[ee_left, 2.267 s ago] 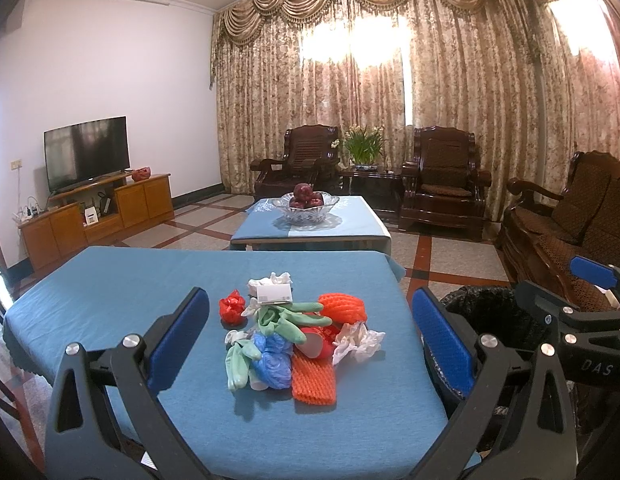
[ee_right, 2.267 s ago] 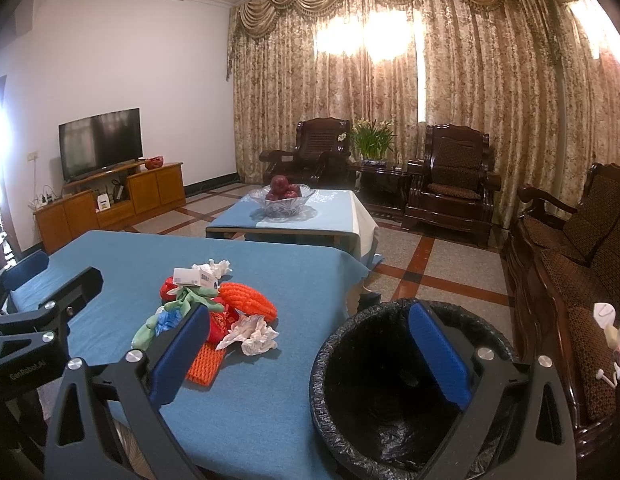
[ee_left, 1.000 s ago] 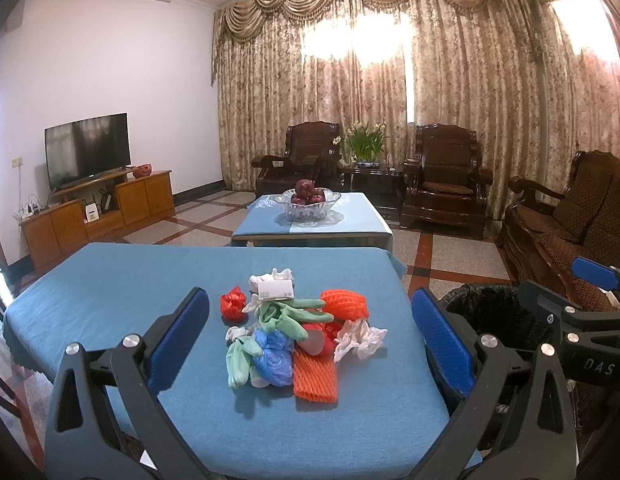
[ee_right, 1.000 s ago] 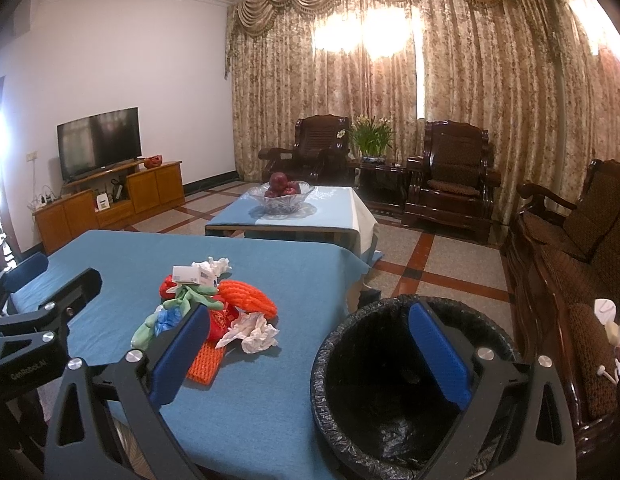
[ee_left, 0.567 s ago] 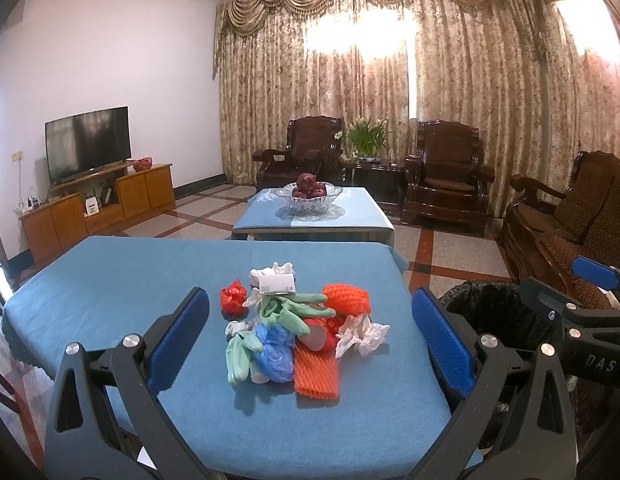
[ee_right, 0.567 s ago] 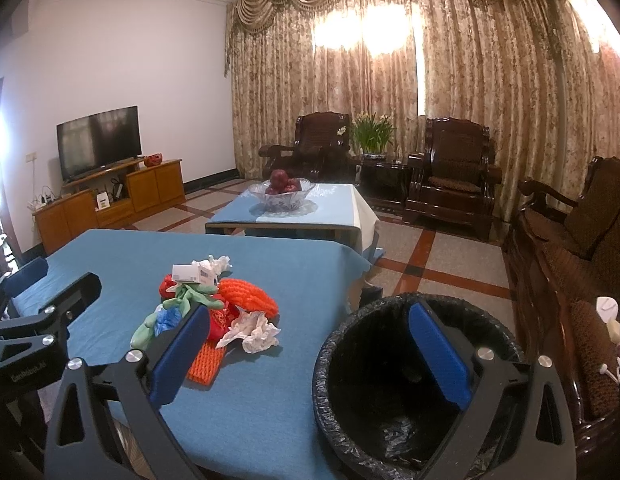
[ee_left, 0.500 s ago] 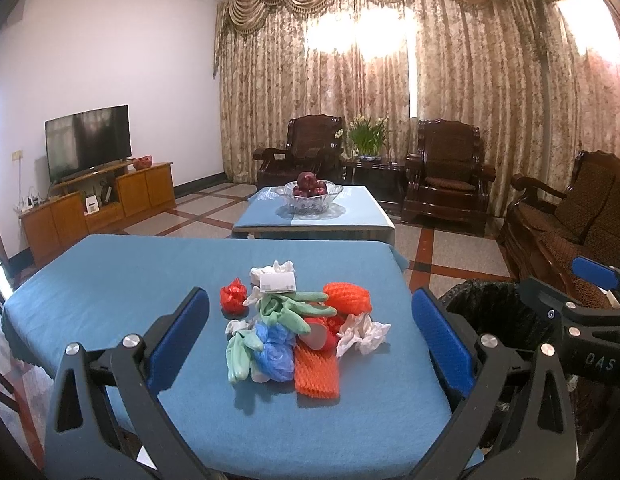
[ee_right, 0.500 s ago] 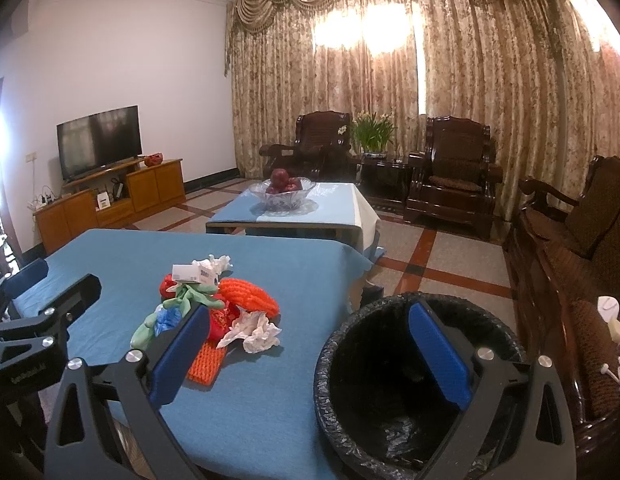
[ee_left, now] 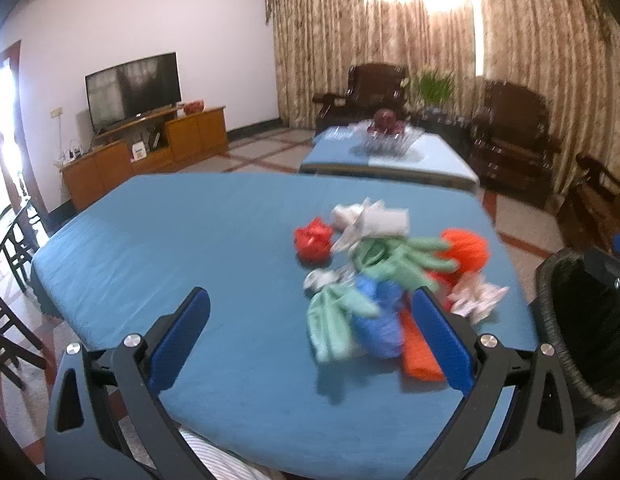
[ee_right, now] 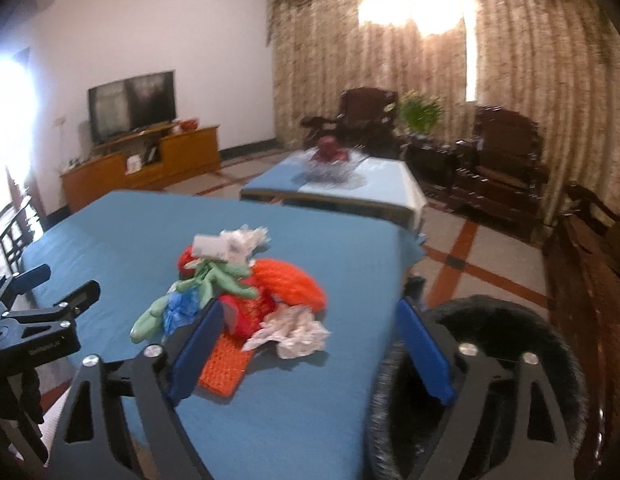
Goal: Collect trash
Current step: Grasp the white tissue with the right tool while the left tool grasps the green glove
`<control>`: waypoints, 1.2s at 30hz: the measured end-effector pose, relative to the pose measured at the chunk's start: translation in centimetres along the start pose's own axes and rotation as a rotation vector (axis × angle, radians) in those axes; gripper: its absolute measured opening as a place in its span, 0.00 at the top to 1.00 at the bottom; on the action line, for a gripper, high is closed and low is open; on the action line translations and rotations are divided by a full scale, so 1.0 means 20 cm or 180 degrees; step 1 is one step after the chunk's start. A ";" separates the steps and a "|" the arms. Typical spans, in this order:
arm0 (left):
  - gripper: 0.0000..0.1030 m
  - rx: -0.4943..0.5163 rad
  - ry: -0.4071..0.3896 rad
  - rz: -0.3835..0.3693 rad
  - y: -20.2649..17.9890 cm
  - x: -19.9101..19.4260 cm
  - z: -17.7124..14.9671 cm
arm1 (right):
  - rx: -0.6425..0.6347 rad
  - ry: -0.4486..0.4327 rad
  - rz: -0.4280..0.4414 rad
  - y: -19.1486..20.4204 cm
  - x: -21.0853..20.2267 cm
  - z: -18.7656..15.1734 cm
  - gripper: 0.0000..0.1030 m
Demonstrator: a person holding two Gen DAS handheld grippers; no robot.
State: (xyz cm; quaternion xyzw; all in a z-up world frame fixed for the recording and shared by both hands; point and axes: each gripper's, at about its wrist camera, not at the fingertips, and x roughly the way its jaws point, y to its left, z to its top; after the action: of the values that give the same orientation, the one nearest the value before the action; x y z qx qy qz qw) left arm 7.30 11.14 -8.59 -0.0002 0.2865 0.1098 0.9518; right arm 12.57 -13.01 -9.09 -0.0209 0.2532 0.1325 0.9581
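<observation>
Each gripper, left gripper [ee_left: 310, 340] and right gripper [ee_right: 310, 352], has black slotted arms, silver screw heads and flat blue finger pads [ee_left: 177, 336].

Both views: table [ee_left: 197, 240] from front edge

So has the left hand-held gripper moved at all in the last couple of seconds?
Yes. The left hand-held gripper has swung left and closer: the trash pile on the blue table, once centred between its open fingers, now sits toward its right finger.
</observation>
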 end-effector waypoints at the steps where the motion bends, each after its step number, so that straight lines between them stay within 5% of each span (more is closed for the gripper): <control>1: 0.11 0.0002 0.0043 0.0008 0.01 0.03 -0.02 | -0.0026 0.0035 0.0041 0.02 0.05 0.00 0.22; 19: 0.17 0.0087 0.0300 -0.0153 -0.01 0.31 -0.08 | -0.0165 0.0868 0.0066 0.06 0.71 -0.16 0.25; 24: 0.19 0.0140 0.0317 -0.0231 -0.05 0.39 -0.09 | -0.0135 0.1100 0.0153 0.03 0.80 -0.20 0.44; 29: 0.39 0.0171 0.0416 -0.0338 -0.08 0.46 -0.10 | -0.0109 0.1148 0.0235 0.02 0.80 -0.23 0.82; 33: 0.52 0.0079 0.0471 -0.0433 -0.07 0.49 -0.11 | -0.0074 0.1074 0.0315 0.02 0.72 -0.21 0.85; 36: 0.72 0.0043 0.0489 -0.0533 -0.06 0.50 -0.11 | -0.0142 0.0983 0.0300 0.06 0.62 -0.19 0.85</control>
State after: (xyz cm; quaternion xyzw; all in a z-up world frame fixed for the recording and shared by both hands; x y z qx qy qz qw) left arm 14.52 11.88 -15.94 -0.0260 0.3584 0.0277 0.9328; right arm 20.83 -9.25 -18.46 -0.0503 0.3951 0.1781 0.8998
